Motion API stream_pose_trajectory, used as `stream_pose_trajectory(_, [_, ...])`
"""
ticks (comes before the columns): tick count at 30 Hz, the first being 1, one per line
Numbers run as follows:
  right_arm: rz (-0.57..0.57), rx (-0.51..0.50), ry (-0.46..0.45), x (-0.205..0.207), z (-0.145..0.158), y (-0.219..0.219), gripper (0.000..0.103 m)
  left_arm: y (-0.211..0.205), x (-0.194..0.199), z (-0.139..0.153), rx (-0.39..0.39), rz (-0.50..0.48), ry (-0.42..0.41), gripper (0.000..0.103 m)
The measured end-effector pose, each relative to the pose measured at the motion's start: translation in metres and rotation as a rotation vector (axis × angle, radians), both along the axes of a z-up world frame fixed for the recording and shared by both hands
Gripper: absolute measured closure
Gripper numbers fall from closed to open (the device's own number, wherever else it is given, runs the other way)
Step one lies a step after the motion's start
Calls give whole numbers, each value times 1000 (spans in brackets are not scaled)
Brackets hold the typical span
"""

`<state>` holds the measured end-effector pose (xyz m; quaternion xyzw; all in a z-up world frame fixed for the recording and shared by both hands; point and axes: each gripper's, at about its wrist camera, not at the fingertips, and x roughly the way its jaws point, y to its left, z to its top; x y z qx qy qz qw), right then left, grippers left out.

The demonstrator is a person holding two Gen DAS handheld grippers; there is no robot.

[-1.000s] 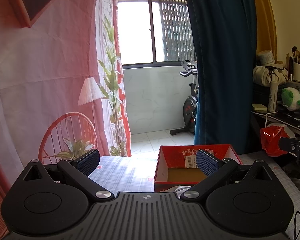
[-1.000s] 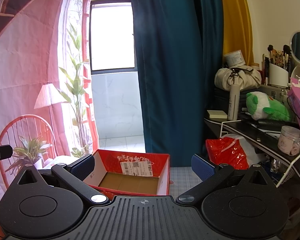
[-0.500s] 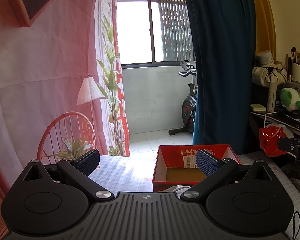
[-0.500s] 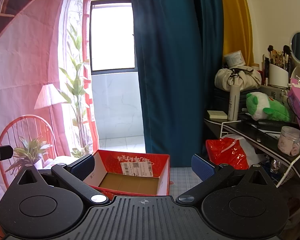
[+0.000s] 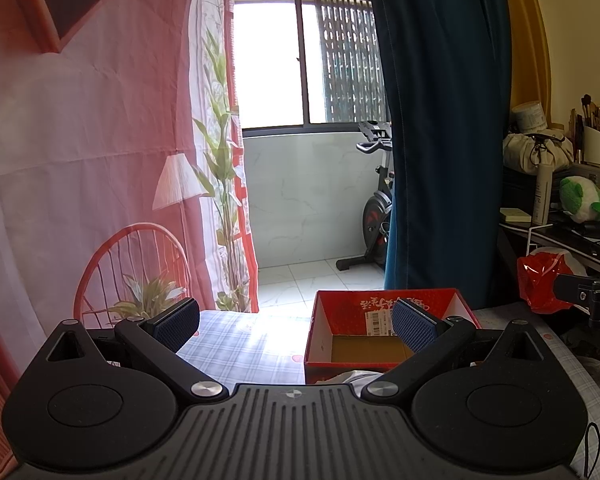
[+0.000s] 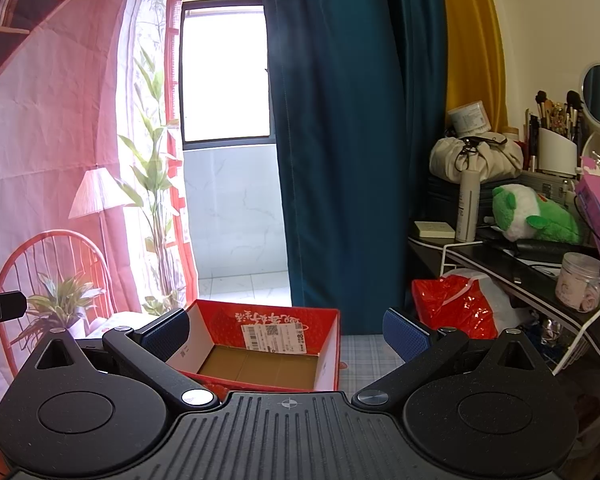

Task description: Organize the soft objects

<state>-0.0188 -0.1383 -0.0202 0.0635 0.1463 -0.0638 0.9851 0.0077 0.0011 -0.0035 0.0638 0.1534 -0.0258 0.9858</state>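
A red cardboard box (image 5: 348,316) (image 6: 320,320) with a bare brown bottom sits on the checked tablecloth (image 5: 240,344). My left gripper (image 5: 296,322) hovers open in front of it, nothing between its blue pads; its right finger (image 5: 414,324) overlaps the box. A bit of white soft cloth (image 5: 356,378) shows just before the box, mostly hidden by the gripper body. My right gripper (image 6: 286,330) is open too, with the box between and behind its fingers. A green and white plush toy (image 6: 536,218) (image 5: 586,200) lies on the desk at the right.
A cluttered dark desk (image 6: 512,256) stands at the right with a white bottle (image 6: 469,206), a jar (image 6: 580,286) and a brush holder (image 6: 556,154). A red plastic bag (image 6: 456,306) lies beside the table. A blue curtain (image 6: 352,140) hangs behind.
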Motion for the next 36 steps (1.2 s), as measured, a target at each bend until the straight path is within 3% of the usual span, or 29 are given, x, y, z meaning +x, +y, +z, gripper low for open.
stream_pose_trajectory(22, [-11,39,-7,2,-7,-5,0,8,11,-9,-39,-8,39,0])
stream_pose_trajectory(29, [60,102,-44,9,-41,-14,0,17,25,-34,-50,30,35,0])
stream_pose_trajectory(36, [58,119,30,29,-85,-7,0,23,52,-71,-42,-12,150,0])
